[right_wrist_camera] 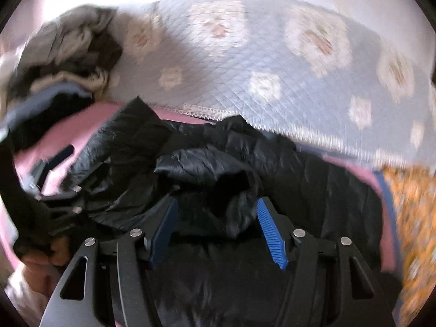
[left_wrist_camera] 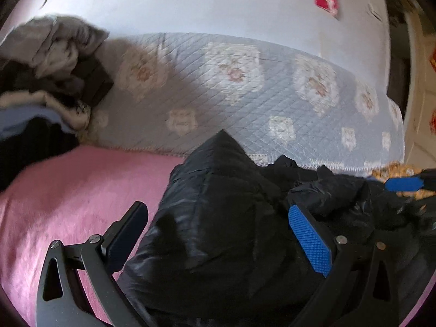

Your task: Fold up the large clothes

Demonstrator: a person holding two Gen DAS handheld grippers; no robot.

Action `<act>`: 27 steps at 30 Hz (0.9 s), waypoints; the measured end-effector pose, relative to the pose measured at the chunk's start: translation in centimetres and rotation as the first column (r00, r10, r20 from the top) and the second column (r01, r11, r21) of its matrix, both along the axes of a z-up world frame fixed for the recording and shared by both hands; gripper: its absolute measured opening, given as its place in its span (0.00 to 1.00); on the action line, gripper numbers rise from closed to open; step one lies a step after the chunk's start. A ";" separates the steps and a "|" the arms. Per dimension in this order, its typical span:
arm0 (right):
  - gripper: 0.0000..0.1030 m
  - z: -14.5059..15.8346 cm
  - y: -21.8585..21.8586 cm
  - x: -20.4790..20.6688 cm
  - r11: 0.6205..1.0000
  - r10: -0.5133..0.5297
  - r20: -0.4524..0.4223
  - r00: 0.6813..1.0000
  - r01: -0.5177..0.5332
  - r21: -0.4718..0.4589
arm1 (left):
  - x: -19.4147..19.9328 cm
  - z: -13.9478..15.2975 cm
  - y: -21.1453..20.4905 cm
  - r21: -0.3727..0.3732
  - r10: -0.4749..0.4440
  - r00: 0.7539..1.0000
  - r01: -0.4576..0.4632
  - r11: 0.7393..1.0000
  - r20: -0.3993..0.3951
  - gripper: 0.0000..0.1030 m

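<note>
Both grippers (left_wrist_camera: 218, 234) (right_wrist_camera: 218, 234) jaws apart over black jacket (right_wrist_camera: 218, 163).

Both tongs (left_wrist_camera: 218, 223) (right_wrist_camera: 216, 231) wide apart

The jacket (left_wrist_camera: 226, 218) lies crumpled on the blanket (left_wrist_camera: 68, 204) that covers the bed, and both tools hang over it: the left tool (left_wrist_camera: 218, 231) above its left part, the right tool (right_wrist_camera: 218, 231) above its bunched middle. Behind the jacket a quilted cover (left_wrist_camera: 245, 95) runs back to the wall (left_wrist_camera: 190, 2). A heap of clothes (left_wrist_camera: 46, 62) sits at the far left (partly on that cover).
</note>
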State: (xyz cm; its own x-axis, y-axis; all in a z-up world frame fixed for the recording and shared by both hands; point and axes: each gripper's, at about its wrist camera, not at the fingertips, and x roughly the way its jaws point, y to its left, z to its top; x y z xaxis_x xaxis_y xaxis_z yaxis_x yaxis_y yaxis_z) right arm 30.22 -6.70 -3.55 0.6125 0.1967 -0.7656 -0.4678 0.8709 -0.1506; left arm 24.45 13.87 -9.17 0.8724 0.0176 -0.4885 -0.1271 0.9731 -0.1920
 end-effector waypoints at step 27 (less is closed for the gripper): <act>0.06 -3.1 -20.5 10.2 0.831 -0.556 -0.037 0.830 0.556 -0.016 | 3.4 -3.4 0.1 0.003 0.026 0.969 -0.026 1.000 -0.245 0.99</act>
